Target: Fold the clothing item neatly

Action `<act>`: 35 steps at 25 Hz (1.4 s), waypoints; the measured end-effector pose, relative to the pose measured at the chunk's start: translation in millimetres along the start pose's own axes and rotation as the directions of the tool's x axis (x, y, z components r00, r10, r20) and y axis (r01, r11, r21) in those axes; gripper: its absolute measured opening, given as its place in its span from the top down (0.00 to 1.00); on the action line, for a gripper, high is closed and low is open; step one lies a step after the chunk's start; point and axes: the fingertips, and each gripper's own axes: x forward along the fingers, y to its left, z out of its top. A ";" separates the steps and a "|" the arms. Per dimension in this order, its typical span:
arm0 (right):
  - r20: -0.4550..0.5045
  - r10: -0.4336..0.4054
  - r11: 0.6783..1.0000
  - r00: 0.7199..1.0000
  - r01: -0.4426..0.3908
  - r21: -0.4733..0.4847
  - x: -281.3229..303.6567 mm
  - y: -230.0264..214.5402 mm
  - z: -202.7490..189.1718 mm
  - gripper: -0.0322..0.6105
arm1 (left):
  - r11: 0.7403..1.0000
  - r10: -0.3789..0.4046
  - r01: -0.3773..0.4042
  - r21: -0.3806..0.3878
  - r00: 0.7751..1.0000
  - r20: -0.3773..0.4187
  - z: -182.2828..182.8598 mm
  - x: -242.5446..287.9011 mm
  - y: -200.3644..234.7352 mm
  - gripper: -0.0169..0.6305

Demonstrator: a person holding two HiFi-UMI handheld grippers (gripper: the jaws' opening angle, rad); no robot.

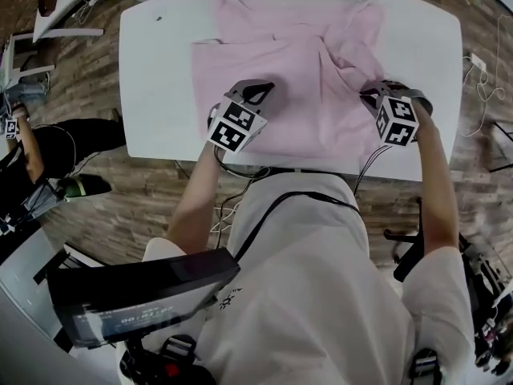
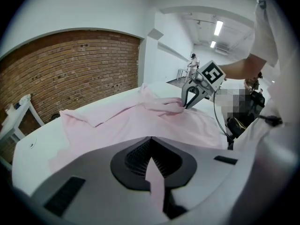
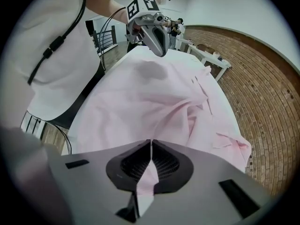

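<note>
shirt: a pale pink shirt (image 1: 296, 70), plain, opened out mostly flat but creased
folds: one sleeve lies doubled over at the far left; ridges of cloth bunch up toward the right side
place: on the white table (image 1: 160, 95), covering its middle and reaching the near edge in front of the person's torso (image 1: 321, 263)
left gripper (image 2: 152, 161): jaws closed on a thin tuck of the pink cloth, at the shirt's near left part
right gripper (image 3: 150, 165): jaws closed on a narrow pleat of the same cloth, at the near right, beside the bunched ridges
hidden: in the head view the marker cubes and gripper bodies cover both pinch points, and the near hem disappears behind the torso
hard to make out: whether collar or buttons face up; the crumpled right side hides its own layers
</note>
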 end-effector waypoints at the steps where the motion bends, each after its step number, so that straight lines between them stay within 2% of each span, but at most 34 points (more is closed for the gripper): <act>1: 0.001 -0.002 1.000 1.000 0.002 0.004 -2.5 -1.7 -1.7 0.93 | 1.000 -0.003 0.003 0.000 1.000 0.003 2.5 2.8 -4.2 0.97; 3: 0.013 -0.020 1.000 1.000 0.019 0.023 -11.7 -9.6 -5.2 0.93 | 1.000 -0.007 0.007 0.002 1.000 0.009 7.8 6.3 -11.2 0.97; 6: 0.017 -0.091 0.994 0.996 0.090 0.054 -31.6 -36.6 -17.2 0.93 | 0.999 -0.001 0.002 0.042 1.000 -0.006 9.5 13.5 -19.7 0.97; 9: -0.012 -0.156 0.986 0.988 0.156 0.066 -40.9 -74.6 -38.9 0.93 | 0.994 0.029 -0.025 0.107 0.999 -0.038 7.2 26.3 -17.6 0.97; 13: -0.048 -0.195 0.976 0.980 0.199 0.088 -37.9 -116.5 -64.6 0.93 | 0.991 0.039 -0.031 0.127 0.997 -0.063 8.7 40.5 -11.0 0.97; 20: -0.120 -0.185 0.981 0.975 0.191 0.036 -3.9 -163.9 -94.0 0.93 | 0.992 0.055 -0.041 0.123 0.992 -0.112 -2.9 48.7 -8.1 0.97; 21: -0.133 -0.180 0.983 0.975 0.184 0.018 1.6 -168.4 -98.0 0.91 | 0.991 0.051 -0.035 0.126 0.991 -0.125 -7.2 50.6 -9.5 0.97; 22: -0.144 -0.167 0.985 0.975 0.171 0.010 6.4 -170.7 -101.0 0.85 | 0.991 0.048 -0.030 0.131 0.989 -0.140 -12.1 53.0 -10.9 0.97; 24: -0.156 -0.140 0.989 0.978 0.145 0.026 10.6 -169.8 -105.5 0.78 | 0.990 0.051 -0.028 0.139 0.985 -0.163 -22.3 58.2 -12.9 0.97; 25: -0.154 -0.144 0.987 0.977 0.153 0.046 8.3 -168.8 -107.3 0.78 | 0.989 0.061 -0.037 0.144 0.984 -0.169 -26.7 60.3 -13.2 0.97; 28: -0.113 -0.224 0.961 0.968 0.239 0.138 -13.5 -163.0 -107.3 0.78 | 0.986 0.111 -0.088 0.143 0.981 -0.158 -34.8 63.3 -10.1 0.97; 30: -0.059 -0.261 0.939 0.964 0.267 0.217 -29.2 -145.7 -99.9 0.78 | 0.983 0.141 -0.122 0.135 0.980 -0.139 -35.6 62.5 -8.8 0.97; 32: 0.012 -0.260 0.921 0.966 0.244 0.304 -38.6 -115.4 -86.9 0.78 | 0.975 0.184 -0.169 0.144 0.978 -0.098 -30.8 57.9 -7.9 0.97; 35: 0.116 -0.219 0.898 0.969 0.154 0.411 -35.4 -59.8 -63.4 0.78 | 0.969 0.215 -0.207 0.138 0.976 -0.048 -25.8 46.8 -12.0 0.97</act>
